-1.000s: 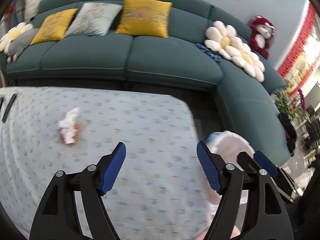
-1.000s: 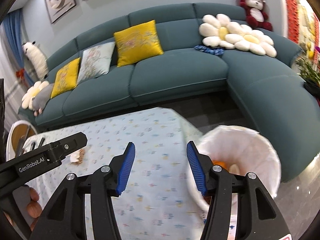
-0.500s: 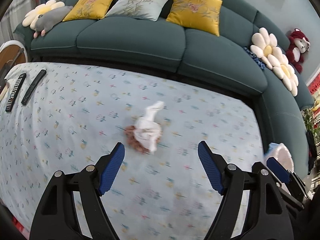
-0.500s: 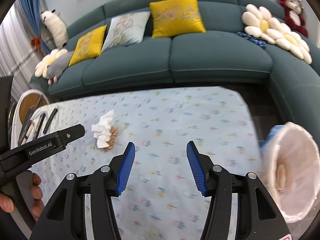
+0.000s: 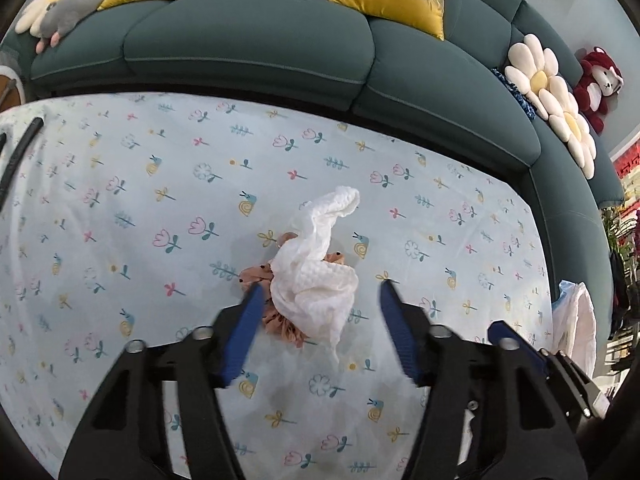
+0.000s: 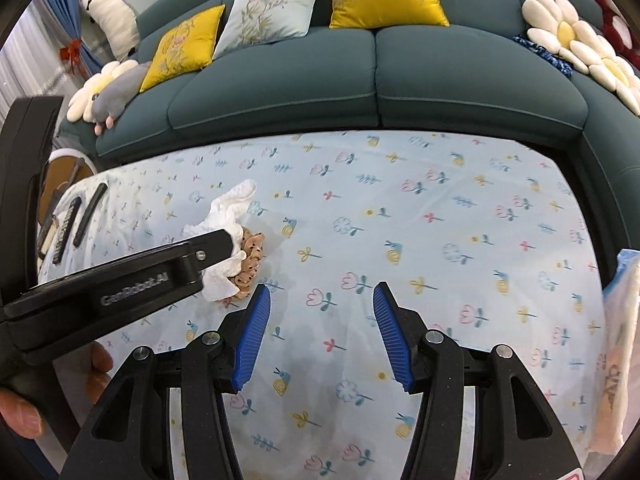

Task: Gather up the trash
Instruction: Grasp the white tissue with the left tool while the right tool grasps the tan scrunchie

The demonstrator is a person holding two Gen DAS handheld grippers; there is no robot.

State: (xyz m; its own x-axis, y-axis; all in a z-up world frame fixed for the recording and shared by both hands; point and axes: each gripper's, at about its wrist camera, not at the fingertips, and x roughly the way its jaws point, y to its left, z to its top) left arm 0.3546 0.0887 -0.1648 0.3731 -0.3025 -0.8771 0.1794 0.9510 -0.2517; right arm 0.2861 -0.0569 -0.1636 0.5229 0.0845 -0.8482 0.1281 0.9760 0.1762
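trash lay near the middle of the table (image 5: pixel 120 200), which wore a pale blue cloth printed with flowers and snails: a crumpled white tissue (image 5: pixel 316 276) heaped over a brown, dark-spotted scrap (image 5: pixel 288 326). the left gripper (image 5: pixel 320 292) pointed down at the heap with the tissue between its blue fingers (image 5: pixel 248 320); its jaws were closing, the left finger at the scrap's edge, the right one apart from the tissue. the right gripper (image 6: pixel 320 292) hung over bare cloth to the right of the heap, jaws parted, nothing between them. a white-lined trash bin (image 6: pixel 616 360) stood off the table's right edge. two remotes (image 6: pixel 76 216) lay at the far left. a teal sofa (image 6: pixel 360 80) curved behind.
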